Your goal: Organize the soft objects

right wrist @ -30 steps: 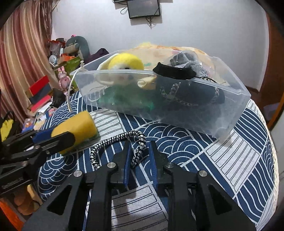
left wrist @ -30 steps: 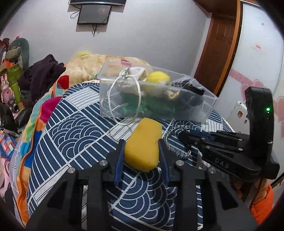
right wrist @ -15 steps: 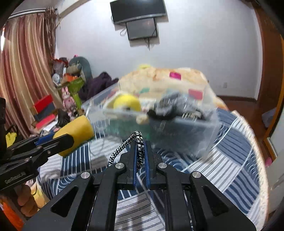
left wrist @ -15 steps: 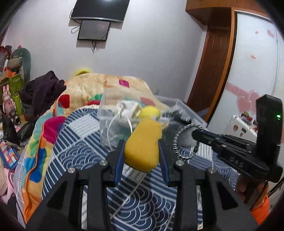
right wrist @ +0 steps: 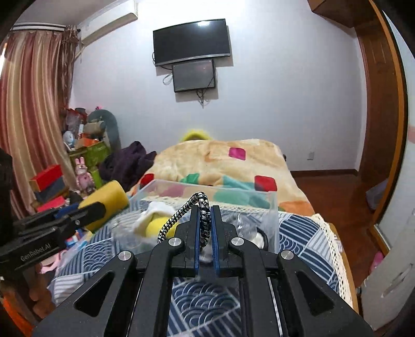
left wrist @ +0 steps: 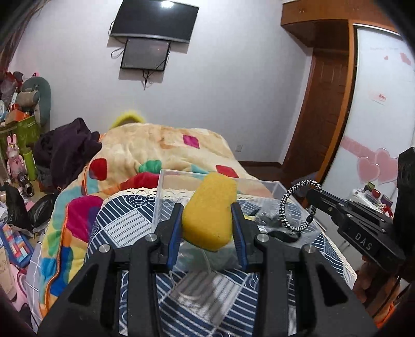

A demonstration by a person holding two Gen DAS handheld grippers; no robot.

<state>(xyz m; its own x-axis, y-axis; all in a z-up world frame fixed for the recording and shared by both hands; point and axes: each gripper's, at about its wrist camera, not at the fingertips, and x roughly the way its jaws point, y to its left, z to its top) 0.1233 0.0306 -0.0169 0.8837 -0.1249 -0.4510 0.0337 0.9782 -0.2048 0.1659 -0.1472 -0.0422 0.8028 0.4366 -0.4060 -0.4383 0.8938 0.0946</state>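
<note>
Left tongs clamped on yellow sponge, right tongs pinching black-and-white braided cord loop, both held above clear plastic bin just ahead, on the bed.

We see a pale wall carrying a dark curved television with a smaller screen just below it. Striped reddish curtains hang at the left beside an air conditioner. A wooden door and wood floor lie right.
</note>
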